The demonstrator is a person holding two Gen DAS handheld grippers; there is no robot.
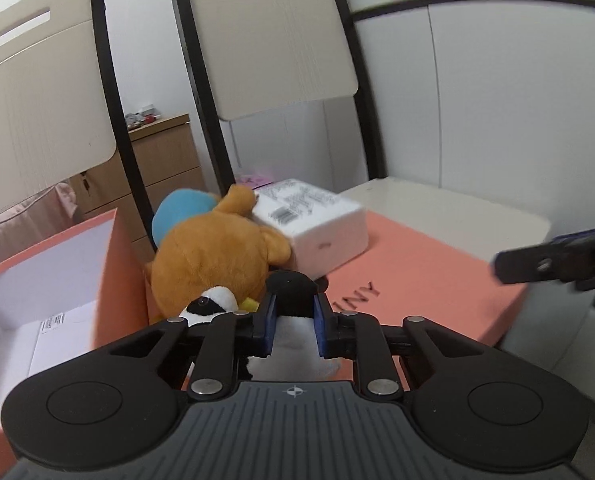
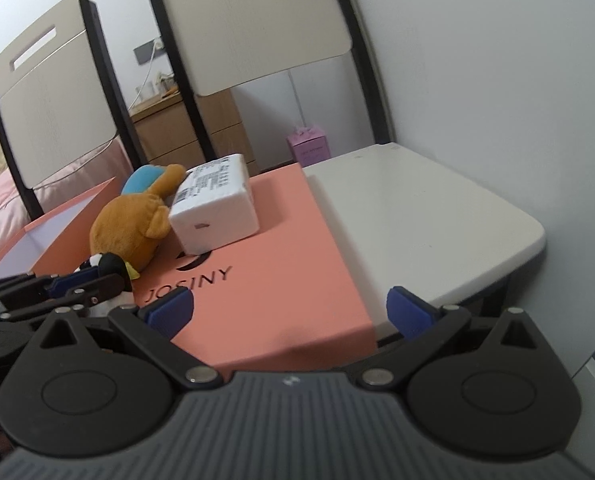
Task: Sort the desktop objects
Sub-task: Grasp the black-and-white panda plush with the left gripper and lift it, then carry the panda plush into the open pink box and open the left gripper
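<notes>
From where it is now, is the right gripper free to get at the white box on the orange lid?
Probably yes: the right gripper is open and empty, and the orange lid between it and the white box lies bare. The brown plush only leans on the box's left.

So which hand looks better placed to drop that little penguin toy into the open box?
The left. Its tongs are already shut on the penguin toy, and the open orange box sits just beside them. The right tongs hang open and empty over the orange lid, farther from the box.

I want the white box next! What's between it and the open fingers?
Only bare orange lid between the white box and right gripper, in the right wrist view.
</notes>
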